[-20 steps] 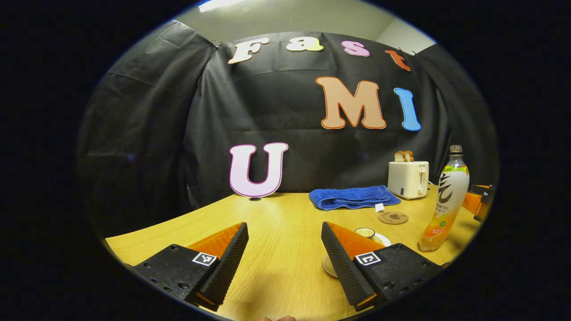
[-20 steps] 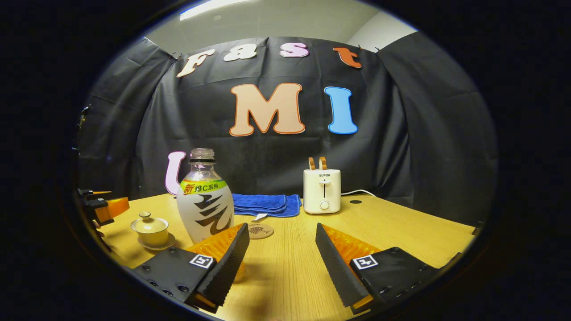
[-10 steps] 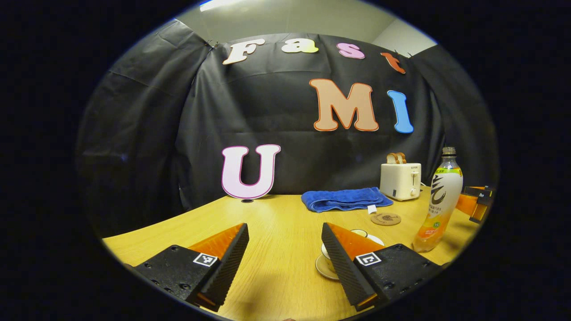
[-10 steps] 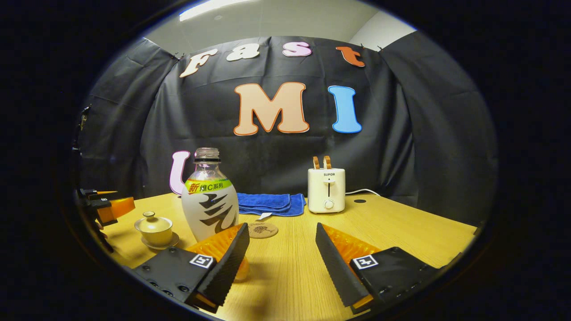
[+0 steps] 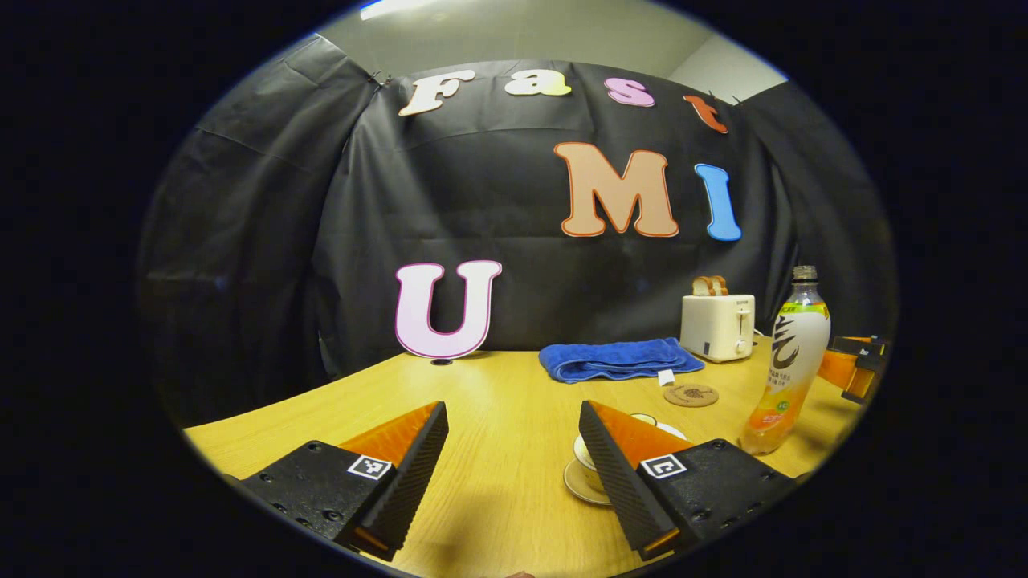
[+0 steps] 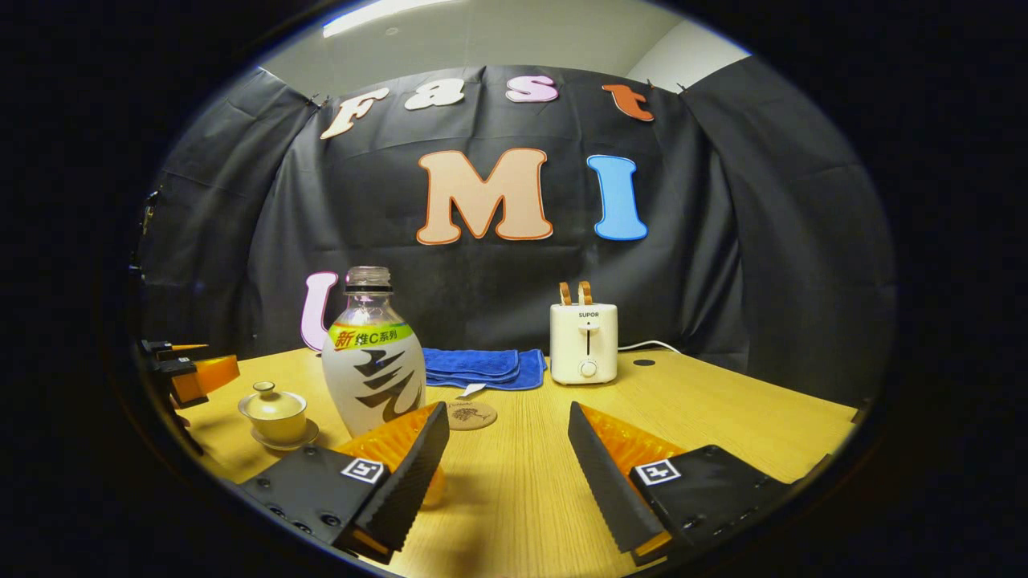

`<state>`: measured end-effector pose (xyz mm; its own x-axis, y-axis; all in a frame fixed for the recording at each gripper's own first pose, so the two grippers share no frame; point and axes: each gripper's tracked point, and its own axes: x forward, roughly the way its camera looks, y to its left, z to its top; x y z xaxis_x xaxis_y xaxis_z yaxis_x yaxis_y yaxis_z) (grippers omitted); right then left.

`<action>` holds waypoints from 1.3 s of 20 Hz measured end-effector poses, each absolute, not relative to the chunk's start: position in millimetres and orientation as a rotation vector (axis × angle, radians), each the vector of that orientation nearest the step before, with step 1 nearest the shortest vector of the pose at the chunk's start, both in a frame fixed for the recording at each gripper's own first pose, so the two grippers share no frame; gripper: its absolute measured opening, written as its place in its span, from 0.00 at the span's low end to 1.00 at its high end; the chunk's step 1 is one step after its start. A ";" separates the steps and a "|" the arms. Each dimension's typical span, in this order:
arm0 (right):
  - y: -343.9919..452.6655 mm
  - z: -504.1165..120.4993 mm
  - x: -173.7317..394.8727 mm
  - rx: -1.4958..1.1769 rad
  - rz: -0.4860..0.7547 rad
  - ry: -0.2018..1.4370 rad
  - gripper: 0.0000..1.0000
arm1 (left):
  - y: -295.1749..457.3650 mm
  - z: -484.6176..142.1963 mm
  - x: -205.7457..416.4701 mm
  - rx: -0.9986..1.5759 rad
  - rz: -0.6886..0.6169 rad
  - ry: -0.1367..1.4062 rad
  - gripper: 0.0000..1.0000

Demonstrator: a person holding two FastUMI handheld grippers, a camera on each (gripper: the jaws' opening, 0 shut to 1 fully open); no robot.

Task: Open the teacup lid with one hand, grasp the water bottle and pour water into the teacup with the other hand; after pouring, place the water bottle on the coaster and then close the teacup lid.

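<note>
Wooden worktop (image 6: 723, 417) under me, both sets of fingers spread wide, gripping nothing. My left gripper (image 5: 514, 457) hangs beside the lidded teacup (image 6: 273, 412); my right gripper (image 6: 506, 457) sits just right of the upright bottle (image 6: 373, 361). Coaster (image 6: 471, 415) lies behind it.

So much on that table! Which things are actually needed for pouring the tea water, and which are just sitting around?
Needed for the job:
- teacup, lid on, on its saucer
- water bottle, upright, uncapped
- coaster, bare
- left gripper and right gripper, both open, holding nothing

Just sitting around:
- blue towel, folded
- toaster with bread in its slots
</note>
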<state>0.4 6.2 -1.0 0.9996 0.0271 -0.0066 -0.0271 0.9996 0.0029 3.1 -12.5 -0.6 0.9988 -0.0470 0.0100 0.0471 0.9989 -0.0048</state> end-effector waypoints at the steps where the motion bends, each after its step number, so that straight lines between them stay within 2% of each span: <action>1: 8.0 -0.9 -0.3 0.003 0.037 0.005 0.93 | -17.4 -0.8 3.5 -0.007 -0.063 -0.008 0.96; 5: 10.5 -0.9 0.1 0.003 0.051 0.005 0.94 | -42.2 0.4 2.4 -0.033 -0.147 -0.009 0.96; 9: 10.8 -0.6 0.1 0.003 0.051 0.005 0.99 | -57.0 0.1 4.2 -0.017 -0.179 -0.007 0.96; 12: 10.7 -0.6 -0.4 0.003 0.051 0.006 0.94 | -71.7 -0.1 4.6 -0.008 -0.216 -0.007 0.96; 20: 11.5 -0.9 -1.3 0.004 0.053 0.006 0.96 | -87.9 -5.9 9.8 0.015 -0.254 0.037 0.95; 21: 11.6 -0.8 -1.4 0.003 0.055 0.006 0.99 | -89.9 -9.4 11.4 0.020 -0.256 0.054 0.95; 23: 12.1 -0.3 -1.2 0.004 0.060 0.007 0.96 | -92.7 -14.9 13.0 0.034 -0.265 0.090 0.94; 25: 12.9 -0.1 -1.7 0.004 0.062 0.007 0.94 | -94.9 -19.1 14.5 0.041 -0.273 0.115 0.89; 26: 12.9 -0.8 -1.3 0.004 0.063 0.007 0.96 | -94.8 -19.4 15.6 0.043 -0.273 0.124 0.86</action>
